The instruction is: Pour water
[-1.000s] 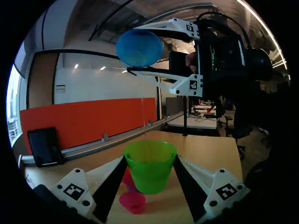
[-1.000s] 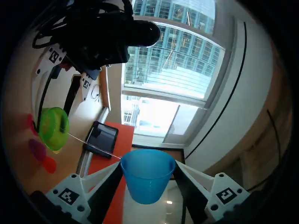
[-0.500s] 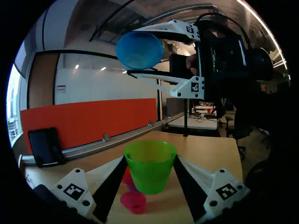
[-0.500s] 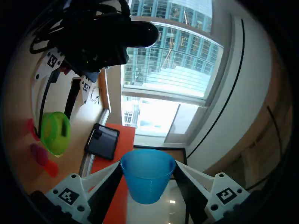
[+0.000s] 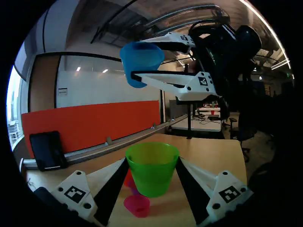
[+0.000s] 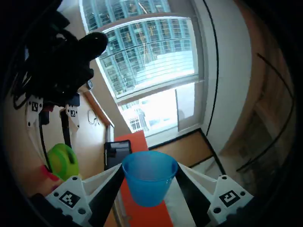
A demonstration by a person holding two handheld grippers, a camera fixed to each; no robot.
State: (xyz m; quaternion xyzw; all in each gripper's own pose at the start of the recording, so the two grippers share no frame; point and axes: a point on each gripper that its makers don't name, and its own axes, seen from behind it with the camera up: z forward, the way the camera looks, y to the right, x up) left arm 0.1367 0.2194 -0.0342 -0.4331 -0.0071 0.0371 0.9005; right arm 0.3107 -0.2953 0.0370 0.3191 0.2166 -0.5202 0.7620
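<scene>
Reading the left gripper view from its left side, I am counting one dark tablet (image 5: 47, 150) leaning against the orange wall panel (image 5: 91, 123) at the far edge of the wooden table (image 5: 212, 151). Moving inward, small cups are sitting on the table and showing below the big one: one pink cup (image 5: 137, 205) in front, one purplish cup (image 5: 131, 184) behind it, and a red shape (image 5: 127, 176) half hidden behind those, which I cannot identify. I am counting two large cups and two grippers. The left gripper (image 5: 152, 163) is clamping the green cup (image 5: 152, 179) between both fingers, low in the centre over the table; the cup is standing upright with its mouth open to the ceiling, though I cannot tell whether it is touching the wood or how much water is inside. Above it and slightly to its left, the blue cup (image 5: 138, 56) is hanging high in the air — the right gripper (image 5: 146, 62) is pinching it from both sides, one white finger above and one below. That cup is translucent blue with tapered walls, sitting close to upright, rim uppermost and leaning only a little. In the right gripper view the same blue cup is filling the gap between the fingers, its mouth facing the camera, with the green cup far off at lower left.
</scene>
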